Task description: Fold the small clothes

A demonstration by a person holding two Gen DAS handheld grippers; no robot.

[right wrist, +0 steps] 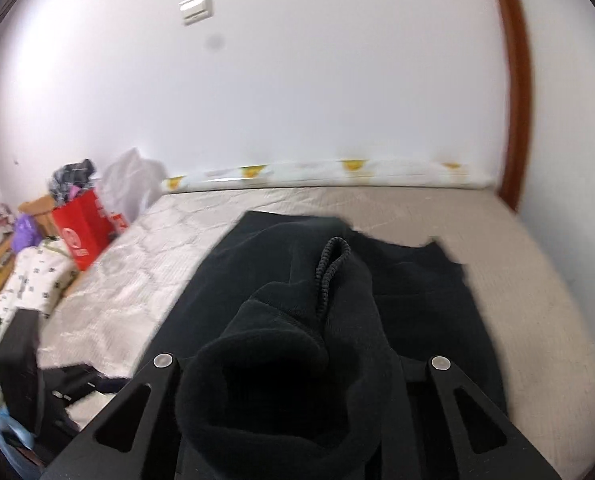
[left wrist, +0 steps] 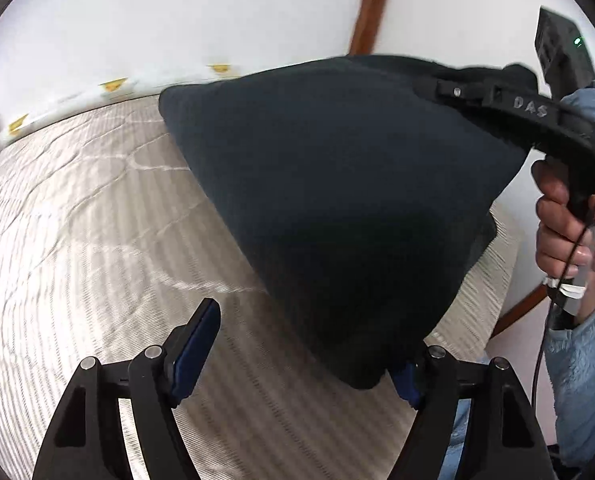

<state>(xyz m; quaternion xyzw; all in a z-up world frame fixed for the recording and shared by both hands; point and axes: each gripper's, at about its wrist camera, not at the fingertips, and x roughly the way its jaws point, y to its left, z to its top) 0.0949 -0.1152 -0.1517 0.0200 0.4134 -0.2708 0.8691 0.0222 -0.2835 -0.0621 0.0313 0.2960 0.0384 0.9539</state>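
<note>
A dark, near-black garment (left wrist: 337, 200) hangs in a broad sheet over the bed, lifted at one edge by my right gripper (left wrist: 437, 86), which a person's hand (left wrist: 557, 216) holds at the upper right. In the right wrist view the same garment (right wrist: 417, 300) bunches up over the right gripper (right wrist: 297, 364) and hides its fingertips; a ribbed cuff (right wrist: 329, 264) sticks up from the folds. My left gripper (left wrist: 301, 360) stands open low in front. The garment's bottom corner hangs between its fingers against the right-hand one. Its left blue pad (left wrist: 197, 340) is bare.
The pale quilted mattress (left wrist: 97, 240) spreads under everything, with a white roll printed with yellow shapes (right wrist: 337, 170) along the wall. A brown wooden frame (right wrist: 517, 100) rises at the right. A red bag (right wrist: 83, 228), patterned white cloth (right wrist: 37, 276) and clutter sit beside the bed's left edge.
</note>
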